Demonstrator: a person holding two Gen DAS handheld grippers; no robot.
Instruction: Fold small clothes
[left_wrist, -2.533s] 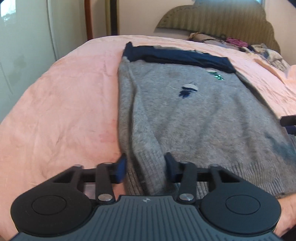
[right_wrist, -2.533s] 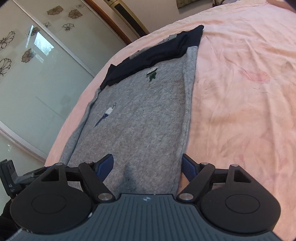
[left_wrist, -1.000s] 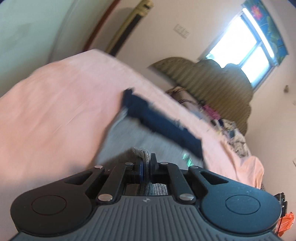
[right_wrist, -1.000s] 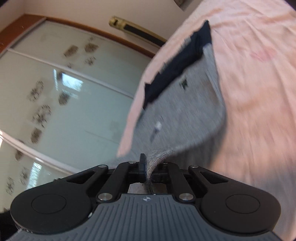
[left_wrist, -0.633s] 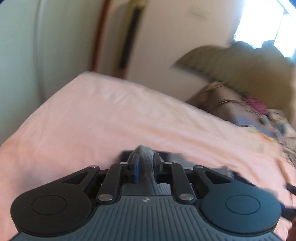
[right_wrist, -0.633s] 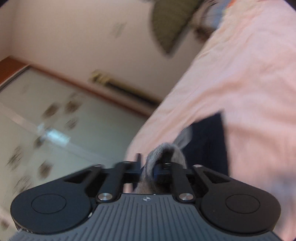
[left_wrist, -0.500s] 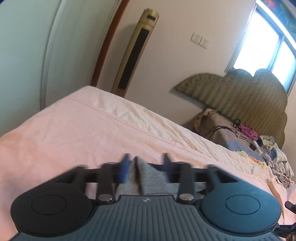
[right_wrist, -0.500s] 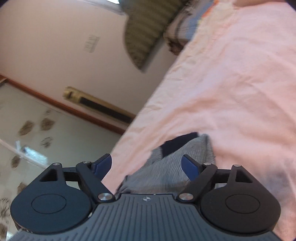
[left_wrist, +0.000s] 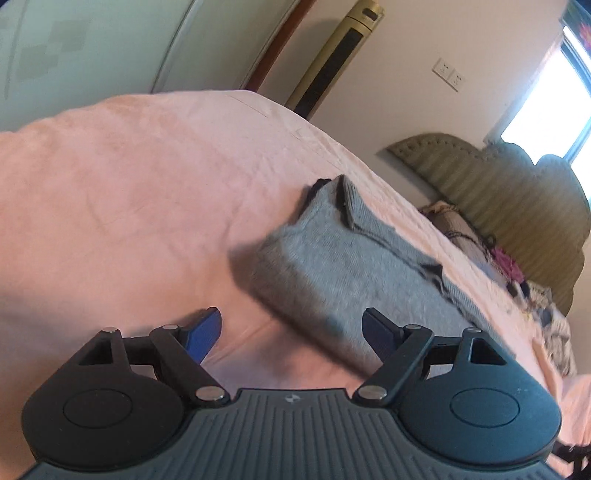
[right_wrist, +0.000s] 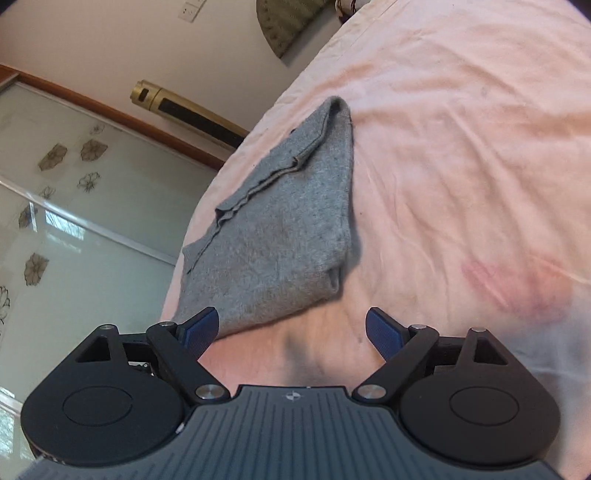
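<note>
grey knit sweater (left_wrist: 332, 266) with navy trim; pink bed sheet (right_wrist: 461, 147); black tongs with blue pads (left_wrist: 203, 332); flower-patterned glass doors (right_wrist: 55, 221).

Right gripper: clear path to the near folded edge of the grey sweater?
Probably yes. The right gripper is open and empty, and the grey sweater lies just ahead on the pink bedsheet, its near folded edge by the left fingertip. Nothing lies between them.

A pink bedsheet (left_wrist: 129, 192) covered the bed; a gold tower fan (left_wrist: 332, 62) stood beside a padded headboard (left_wrist: 517, 192)
</note>
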